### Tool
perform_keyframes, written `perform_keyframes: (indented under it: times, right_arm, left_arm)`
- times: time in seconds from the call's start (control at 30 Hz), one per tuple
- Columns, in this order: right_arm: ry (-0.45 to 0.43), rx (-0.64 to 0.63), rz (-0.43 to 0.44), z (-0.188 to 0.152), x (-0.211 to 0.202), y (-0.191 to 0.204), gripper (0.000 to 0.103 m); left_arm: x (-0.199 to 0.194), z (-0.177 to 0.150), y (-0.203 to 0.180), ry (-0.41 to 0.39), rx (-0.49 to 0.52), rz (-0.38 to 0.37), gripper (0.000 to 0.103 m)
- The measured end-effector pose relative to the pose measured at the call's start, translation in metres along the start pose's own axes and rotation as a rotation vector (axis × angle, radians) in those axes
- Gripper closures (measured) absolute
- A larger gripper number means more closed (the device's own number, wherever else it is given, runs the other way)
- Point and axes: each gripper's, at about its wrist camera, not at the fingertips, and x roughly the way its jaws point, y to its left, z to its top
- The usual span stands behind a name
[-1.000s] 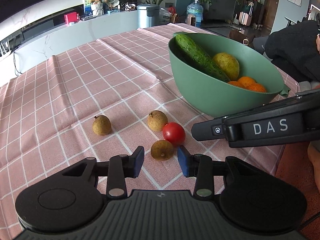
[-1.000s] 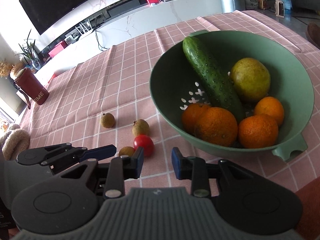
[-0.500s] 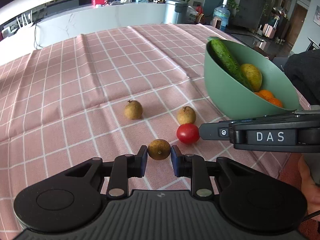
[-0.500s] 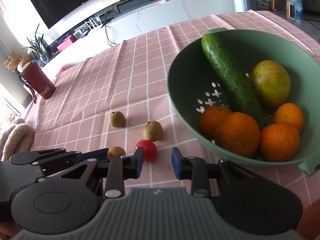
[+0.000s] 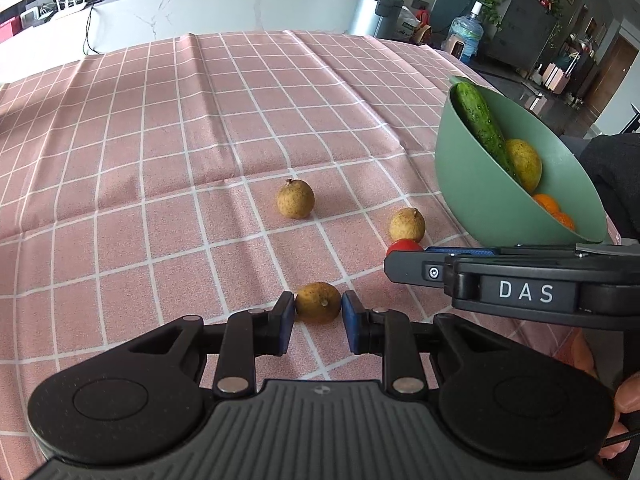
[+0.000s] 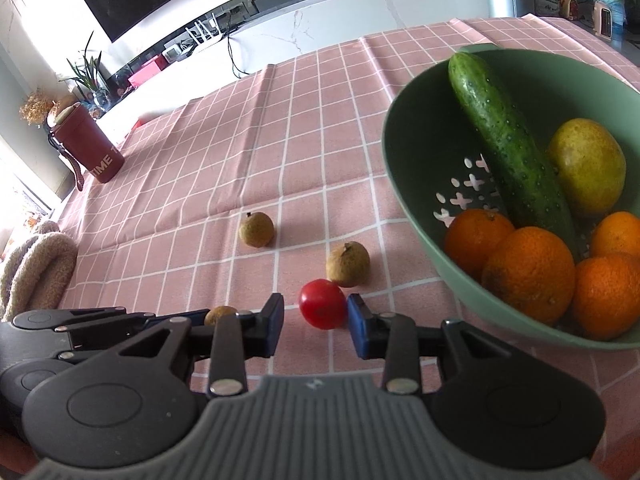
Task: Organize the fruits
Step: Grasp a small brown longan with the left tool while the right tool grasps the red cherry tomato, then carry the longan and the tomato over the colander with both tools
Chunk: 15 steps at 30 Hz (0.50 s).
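Observation:
My left gripper (image 5: 319, 314) is shut on a small brown longan (image 5: 319, 302) low over the pink checked cloth. Two more longans lie ahead, one in the middle (image 5: 295, 198) and one nearer the bowl (image 5: 407, 225). My right gripper (image 6: 316, 322) is open, its blue pads either side of a red cherry tomato (image 6: 322, 309); the right pad touches or nearly touches it. The green colander bowl (image 6: 416, 184) at right holds a cucumber (image 6: 508, 148), a yellow-green pear (image 6: 587, 166) and several oranges (image 6: 528, 274). The right gripper's arm (image 5: 520, 284) hides most of the tomato (image 5: 404, 245) in the left wrist view.
A dark red cup (image 6: 90, 148) stands at the far left of the table. A knitted beige item (image 6: 34, 264) lies at the left edge. A white counter with a bin (image 5: 376, 12) is behind the table. The held longan (image 6: 219, 314) shows left of my right gripper.
My left gripper closed on the near longan and holds it. My right gripper moved forward so the tomato now sits between its open pads.

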Motion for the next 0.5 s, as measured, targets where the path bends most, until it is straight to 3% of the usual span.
perform_keyframes:
  times: [0.3,0.5]
  right_arm:
    - [0.007,0.028,-0.007,0.0014,0.0052,-0.0054,0.073]
    - [-0.001,0.026,0.009,0.0003,0.0004,-0.0065,0.079]
  left_arm:
    - [0.0036,0.0033,0.0013,-0.008,0.003,-0.002,0.076]
    - [-0.0038,0.0015,0.008,-0.012,-0.065,0.028,0.076]
